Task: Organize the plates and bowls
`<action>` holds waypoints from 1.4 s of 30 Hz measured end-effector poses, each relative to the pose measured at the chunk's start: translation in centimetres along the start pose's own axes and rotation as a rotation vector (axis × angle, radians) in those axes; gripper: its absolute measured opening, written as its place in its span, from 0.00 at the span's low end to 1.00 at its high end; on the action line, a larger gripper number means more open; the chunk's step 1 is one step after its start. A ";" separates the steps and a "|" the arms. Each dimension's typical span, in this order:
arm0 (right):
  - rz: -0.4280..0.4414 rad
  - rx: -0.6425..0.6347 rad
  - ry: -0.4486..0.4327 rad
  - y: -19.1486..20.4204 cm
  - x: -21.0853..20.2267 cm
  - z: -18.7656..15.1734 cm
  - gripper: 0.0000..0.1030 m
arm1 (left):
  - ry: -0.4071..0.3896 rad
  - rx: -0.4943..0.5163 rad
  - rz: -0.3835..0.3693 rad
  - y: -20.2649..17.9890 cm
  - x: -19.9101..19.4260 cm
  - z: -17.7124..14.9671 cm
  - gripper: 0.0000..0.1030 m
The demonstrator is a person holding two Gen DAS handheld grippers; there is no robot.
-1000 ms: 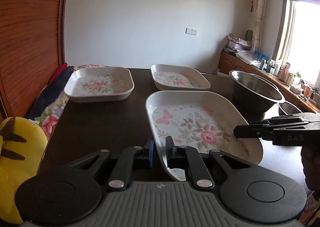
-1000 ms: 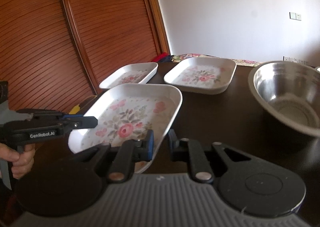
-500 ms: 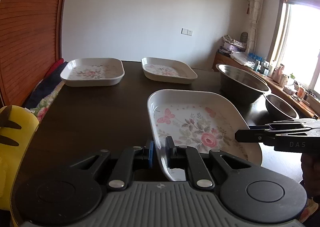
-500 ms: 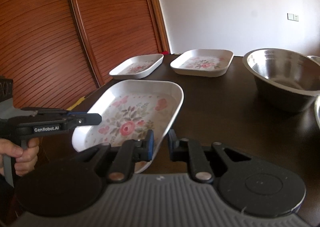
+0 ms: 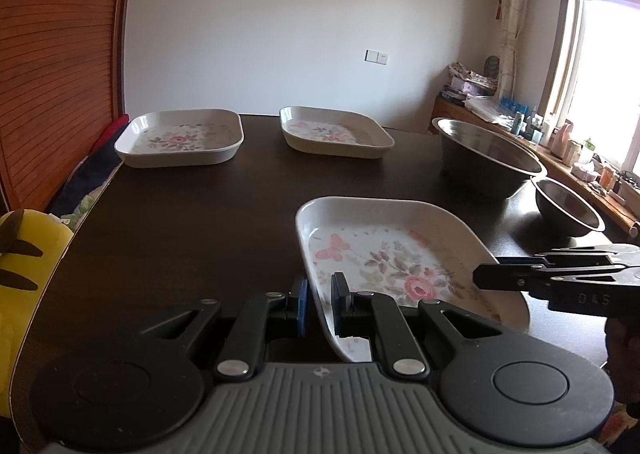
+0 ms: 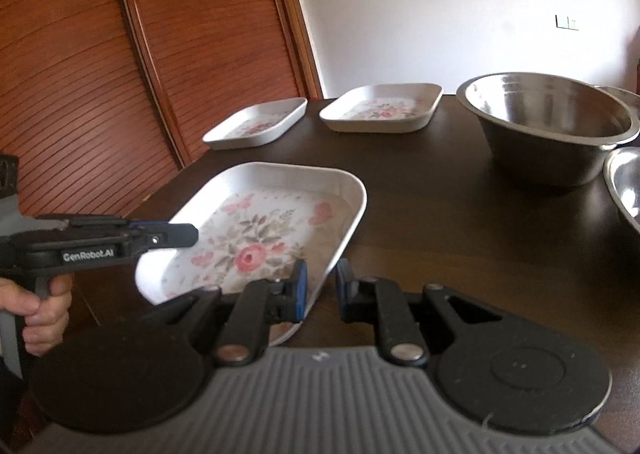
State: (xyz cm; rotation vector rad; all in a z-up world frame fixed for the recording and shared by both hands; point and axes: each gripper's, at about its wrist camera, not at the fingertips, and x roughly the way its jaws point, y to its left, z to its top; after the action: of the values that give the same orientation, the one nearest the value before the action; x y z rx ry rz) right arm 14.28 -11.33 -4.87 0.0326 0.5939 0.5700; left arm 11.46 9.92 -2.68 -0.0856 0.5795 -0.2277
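A white floral plate (image 5: 400,254) is held between both grippers above the dark table (image 5: 200,206). My left gripper (image 5: 319,304) is shut on the plate's left rim. My right gripper (image 6: 319,288) is shut on its right rim; the plate also shows in the right wrist view (image 6: 264,230). Two more floral plates stand at the far end: one at the left (image 5: 180,138), one in the middle (image 5: 334,132). A large steel bowl (image 5: 484,158) and a small steel bowl (image 5: 566,206) stand at the right.
A yellow cushion (image 5: 24,254) lies off the table's left edge. A wooden slatted wall (image 6: 120,54) runs along the left. A cluttered sideboard (image 5: 560,142) stands under the window at the right.
Both grippers have drawn back toward the near edge with the plate, so the far plates and bowls look farther away. The grip on the plate has not changed.
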 end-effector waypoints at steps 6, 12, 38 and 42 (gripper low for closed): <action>-0.006 0.000 -0.022 0.2 -0.6 -0.3 0.19 | 0.003 0.001 0.002 -0.1 0.5 0.1 0.41; -0.015 0.021 -0.043 0.2 -0.7 -0.6 0.38 | -0.039 -0.025 0.013 0.3 -0.6 0.2 0.56; -0.137 -0.116 -0.300 2.0 -6.0 1.5 1.00 | -0.236 0.023 0.103 0.6 -4.5 2.2 1.00; -0.133 -0.135 -0.309 2.3 -5.9 2.2 1.00 | -0.226 0.041 0.106 1.0 -4.3 3.0 1.00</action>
State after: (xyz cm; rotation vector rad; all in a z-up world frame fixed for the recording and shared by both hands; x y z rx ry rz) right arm 10.31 -12.16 0.47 -0.0454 0.2537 0.4629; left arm 9.85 11.94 1.95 -0.0398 0.3535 -0.1242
